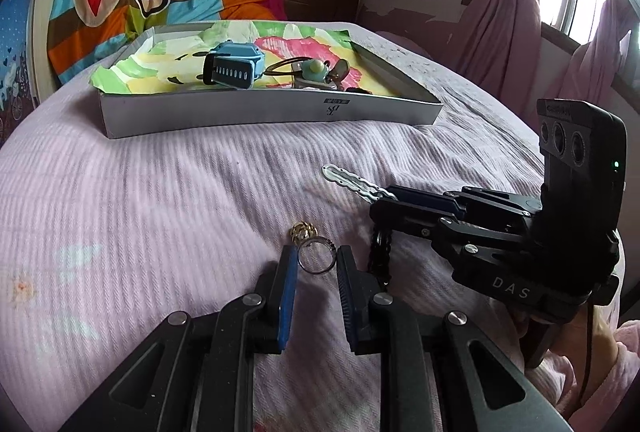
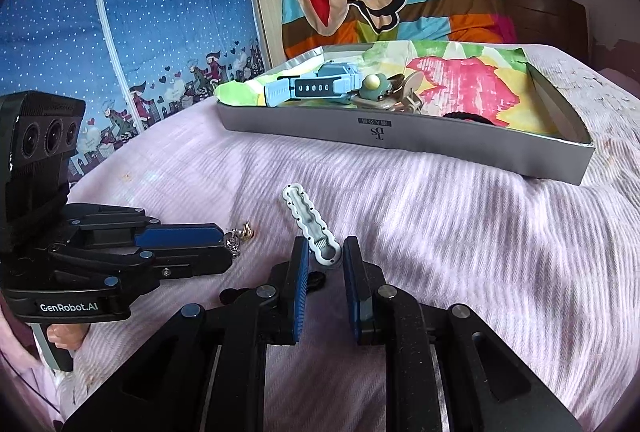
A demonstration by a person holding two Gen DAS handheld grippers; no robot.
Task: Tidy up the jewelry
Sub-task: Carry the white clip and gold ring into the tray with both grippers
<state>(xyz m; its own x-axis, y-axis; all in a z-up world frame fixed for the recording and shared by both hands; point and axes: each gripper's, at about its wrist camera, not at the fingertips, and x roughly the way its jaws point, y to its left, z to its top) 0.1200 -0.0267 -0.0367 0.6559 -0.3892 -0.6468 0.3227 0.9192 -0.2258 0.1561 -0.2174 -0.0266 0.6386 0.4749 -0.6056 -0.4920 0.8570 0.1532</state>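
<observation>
A silver ring [image 1: 317, 259] lies on the lilac bedspread between the fingertips of my left gripper [image 1: 317, 252], which is open around it. A small gold ring [image 1: 303, 231] sits just beyond it. My right gripper [image 2: 326, 246] is open, with the near end of a white wavy hair clip [image 2: 310, 222] between its tips. In the left wrist view the right gripper [image 1: 374, 208] reaches in from the right, the hair clip [image 1: 352, 181] pointing out past it. In the right wrist view the left gripper [image 2: 222, 244] comes in from the left beside the rings [image 2: 240, 234].
A shallow grey box [image 1: 272, 114] lined with colourful paper stands farther back, holding a blue watch [image 1: 234, 68], hair ties and small trinkets [image 1: 316, 70]. A black chain-like band [image 1: 380, 252] lies under the right gripper. A striped cartoon quilt and a window with pink curtains are behind.
</observation>
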